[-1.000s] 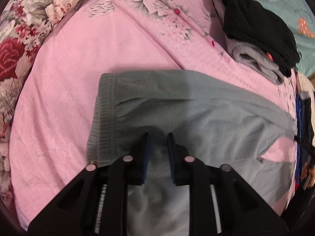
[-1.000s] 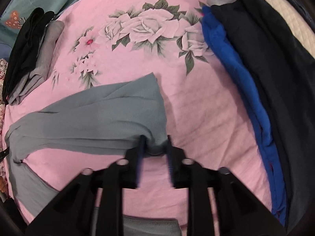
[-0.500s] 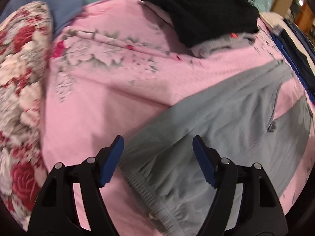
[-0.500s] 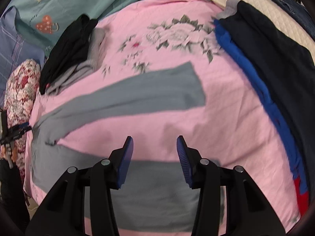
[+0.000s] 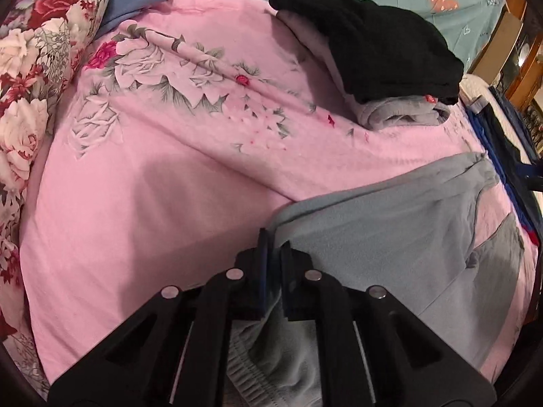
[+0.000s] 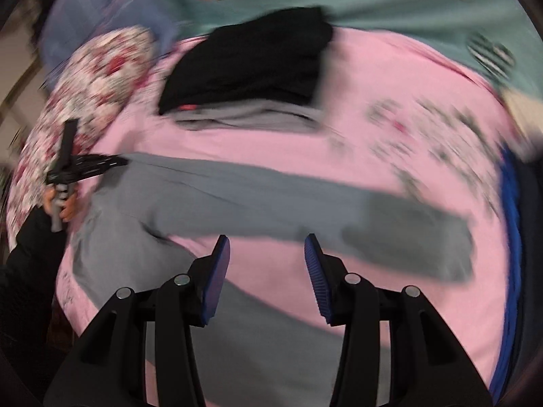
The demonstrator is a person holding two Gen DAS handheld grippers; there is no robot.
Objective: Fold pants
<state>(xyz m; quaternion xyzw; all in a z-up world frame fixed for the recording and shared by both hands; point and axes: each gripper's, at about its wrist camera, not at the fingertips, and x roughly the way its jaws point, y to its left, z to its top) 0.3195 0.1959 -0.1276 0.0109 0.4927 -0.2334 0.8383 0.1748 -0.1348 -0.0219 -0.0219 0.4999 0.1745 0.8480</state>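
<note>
— Grey fleece pants lie spread across the pink floral sheet, legs splayed apart.

— And the grippers?

— Left gripper is clamped on the pants at the waistband edge. Right gripper hovers above them, jaws wide apart, holding nothing.

— Around them?

— A folded black-and-grey stack farther back; blue and dark clothes along the right side.

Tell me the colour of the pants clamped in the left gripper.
Grey fleece pants; left gripper; clearest in the left wrist view.
</note>
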